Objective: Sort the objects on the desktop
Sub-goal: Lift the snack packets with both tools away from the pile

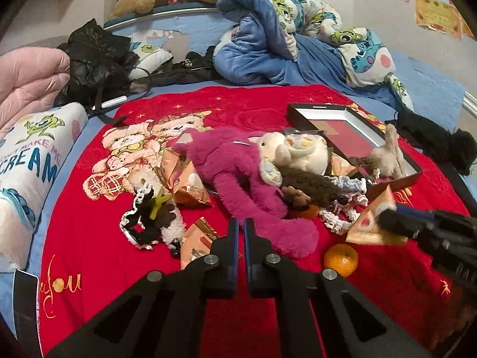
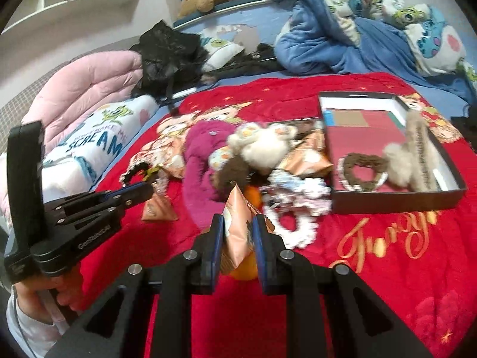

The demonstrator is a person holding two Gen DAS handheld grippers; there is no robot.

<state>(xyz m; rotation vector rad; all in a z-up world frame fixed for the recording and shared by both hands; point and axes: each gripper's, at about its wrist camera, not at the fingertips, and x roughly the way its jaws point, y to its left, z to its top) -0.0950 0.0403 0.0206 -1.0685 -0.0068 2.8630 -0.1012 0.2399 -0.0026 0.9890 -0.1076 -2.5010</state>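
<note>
A pile of toys and snacks lies on the red blanket (image 1: 89,238). My right gripper (image 2: 238,223) is shut on an orange triangular snack packet (image 2: 238,226) and holds it above an orange fruit (image 2: 244,270); the packet also shows in the left wrist view (image 1: 372,223). My left gripper (image 1: 241,226) is shut and empty, hovering over a snack packet (image 1: 196,238) beside the magenta plush toy (image 1: 238,173). An open black box (image 2: 396,200) on the right holds a brown scrunchie (image 2: 362,171) and a beige plush (image 2: 408,161). An orange fruit (image 1: 340,259) lies near my left gripper.
A cream plush (image 1: 295,149), crochet scrunchies (image 2: 295,203), more orange packets (image 1: 184,179) and a black-and-white crochet piece (image 1: 149,217) crowd the middle. Pink quilt (image 1: 29,77), printed pillow (image 1: 32,155), black bag (image 1: 95,56) and blue bedding (image 1: 268,44) surround the blanket.
</note>
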